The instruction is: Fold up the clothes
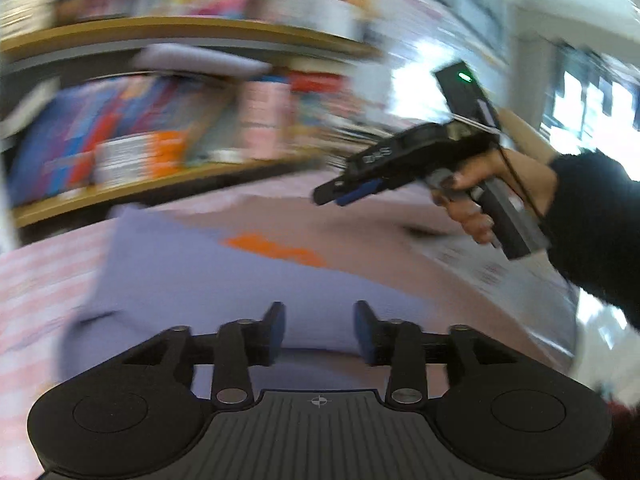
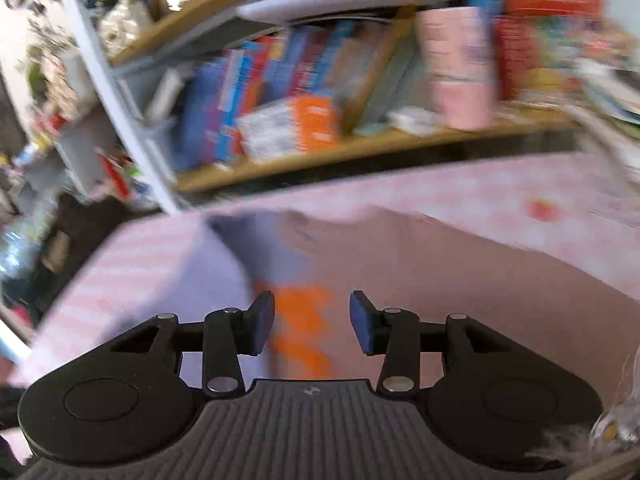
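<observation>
Both views are smeared by motion. The left tongs [image 1: 319, 330] stand partly open with nothing between the pads, above a lavender garment [image 1: 180, 276] with an orange print, lying on the pink checked surface [image 1: 36, 280]. The right tongs [image 2: 312, 322] are partly open too, empty, over the print where the lavender meets a mauve cloth [image 2: 460, 264]. Behind stands a bookshelf [image 2: 360, 144]. The left view shows a hand [image 1: 480, 196] in a dark sleeve holding the right tool.

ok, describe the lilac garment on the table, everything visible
The lilac garment is soft cloth with an orange print on it. It lies spread fairly flat, partly over a dusty-pink garment, on a pink checked tablecloth. Motion blur hides seams and detail. Neither claw touches it.
</observation>
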### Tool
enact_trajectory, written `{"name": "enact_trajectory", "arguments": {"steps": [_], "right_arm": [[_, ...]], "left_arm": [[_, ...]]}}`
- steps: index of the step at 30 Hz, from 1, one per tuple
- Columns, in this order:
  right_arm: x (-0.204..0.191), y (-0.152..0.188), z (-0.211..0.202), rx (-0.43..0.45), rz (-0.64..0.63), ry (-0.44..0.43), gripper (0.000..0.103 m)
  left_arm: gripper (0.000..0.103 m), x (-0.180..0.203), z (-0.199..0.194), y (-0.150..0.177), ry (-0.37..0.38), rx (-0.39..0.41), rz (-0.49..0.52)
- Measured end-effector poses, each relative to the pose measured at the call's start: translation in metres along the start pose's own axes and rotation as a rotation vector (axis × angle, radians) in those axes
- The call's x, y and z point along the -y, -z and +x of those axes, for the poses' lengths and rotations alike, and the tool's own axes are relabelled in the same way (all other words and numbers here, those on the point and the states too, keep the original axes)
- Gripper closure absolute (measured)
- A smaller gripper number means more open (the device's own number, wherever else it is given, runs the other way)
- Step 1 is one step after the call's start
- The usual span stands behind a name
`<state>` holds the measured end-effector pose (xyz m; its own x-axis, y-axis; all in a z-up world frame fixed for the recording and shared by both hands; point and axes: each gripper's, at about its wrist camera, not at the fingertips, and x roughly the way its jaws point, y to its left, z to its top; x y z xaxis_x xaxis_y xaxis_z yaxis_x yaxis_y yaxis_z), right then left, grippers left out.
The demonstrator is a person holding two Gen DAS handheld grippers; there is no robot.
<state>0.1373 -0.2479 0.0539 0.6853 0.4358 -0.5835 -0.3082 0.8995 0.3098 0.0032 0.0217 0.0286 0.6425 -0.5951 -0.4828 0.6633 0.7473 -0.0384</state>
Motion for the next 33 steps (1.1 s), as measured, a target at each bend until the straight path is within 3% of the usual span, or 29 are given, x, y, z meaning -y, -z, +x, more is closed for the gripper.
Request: {"name": "enact_trajectory", "arguments": {"steps": [4,6,9,14,16,17,19,22,25,29,33], "right_arm": [[0.020,0.041,-0.034,-0.010,0.027,0.040,0.063],[0.022,0.061,-0.043,-0.008,0.028,0.048,0.063],[0.024,0.083,-0.053,0.016,0.040,0.064,0.064],[0.024,0.100,-0.066,0.070,0.083,0.111,0.063],[0.025,0.105,-0.068,0.079,0.087,0.116,0.063],[0.025,0.106,-0.069,0.080,0.084,0.120,0.063],[0.022,0.107,-0.070,0.079,0.070,0.129,0.063],[0.017,0.108,-0.070,0.073,0.041,0.145,0.063],[0.013,0.106,-0.066,0.067,0.017,0.149,0.063],[0.008,0.104,-0.058,0.059,-0.020,0.157,0.062],[-0.002,0.100,-0.048,0.042,-0.094,0.190,0.065]], "left_arm": [[0.053,0.048,0.024,0.001,0.046,-0.059,0.164],[0.053,0.065,0.035,0.004,0.018,-0.100,0.235],[0.053,0.084,0.051,0.009,-0.080,-0.153,0.347],[0.053,0.100,0.070,0.004,-0.151,-0.155,0.445],[0.058,0.101,0.077,0.004,-0.176,-0.147,0.462],[0.070,0.099,0.079,0.003,-0.186,-0.141,0.460],[0.099,0.088,0.074,-0.003,-0.194,-0.115,0.409],[0.099,0.071,0.066,-0.012,-0.208,-0.072,0.326],[0.099,0.014,0.027,-0.032,-0.254,0.019,0.145],[0.099,-0.089,-0.034,-0.040,-0.481,0.100,-0.069],[0.099,-0.177,-0.083,-0.024,-0.811,0.074,-0.104]]}}
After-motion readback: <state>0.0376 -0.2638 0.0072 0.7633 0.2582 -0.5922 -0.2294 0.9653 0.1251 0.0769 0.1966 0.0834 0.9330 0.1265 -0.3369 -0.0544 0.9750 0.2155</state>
